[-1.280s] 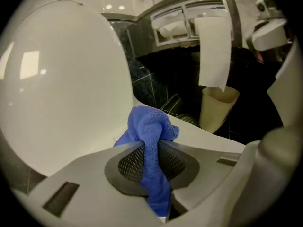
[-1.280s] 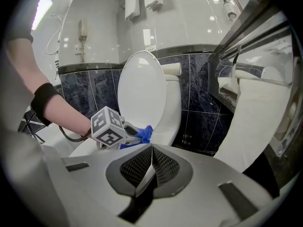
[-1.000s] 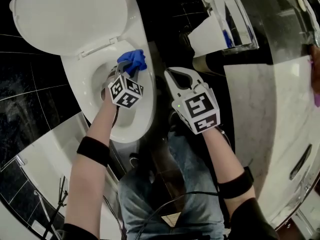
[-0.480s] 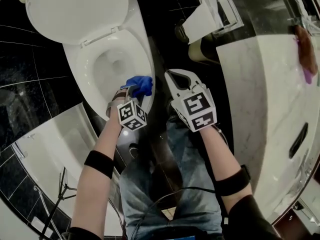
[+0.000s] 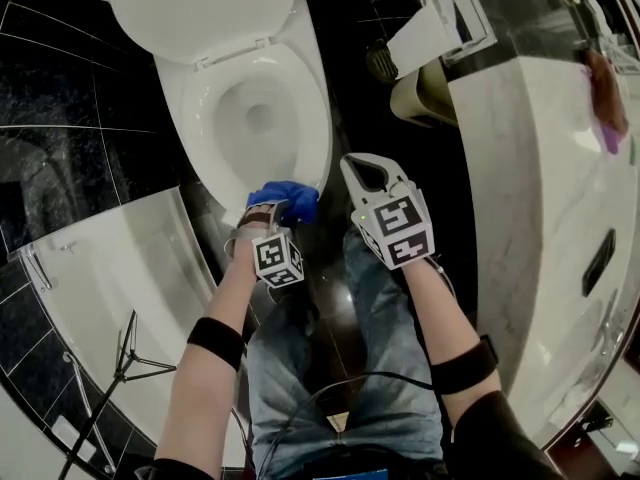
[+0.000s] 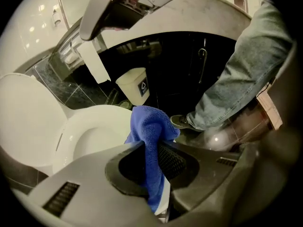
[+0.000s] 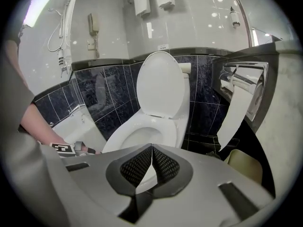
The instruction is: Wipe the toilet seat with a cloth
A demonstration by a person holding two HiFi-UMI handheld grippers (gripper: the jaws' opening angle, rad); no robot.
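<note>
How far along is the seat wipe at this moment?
Looks done: over the last second the blue cloth came down the side of the toilet seat nearest the right gripper, from hinge end to front. In hand: the left gripper is shut on the cloth at the seat's front edge. Left: the far side, with no pass shown. The right gripper is shut, empty.

Glossy smooth toilet seat (image 5: 318, 140), blue cloth (image 6: 149, 126) — fuzzy, matt, dark tiles (image 5: 60, 88) — polished, reflective
</note>
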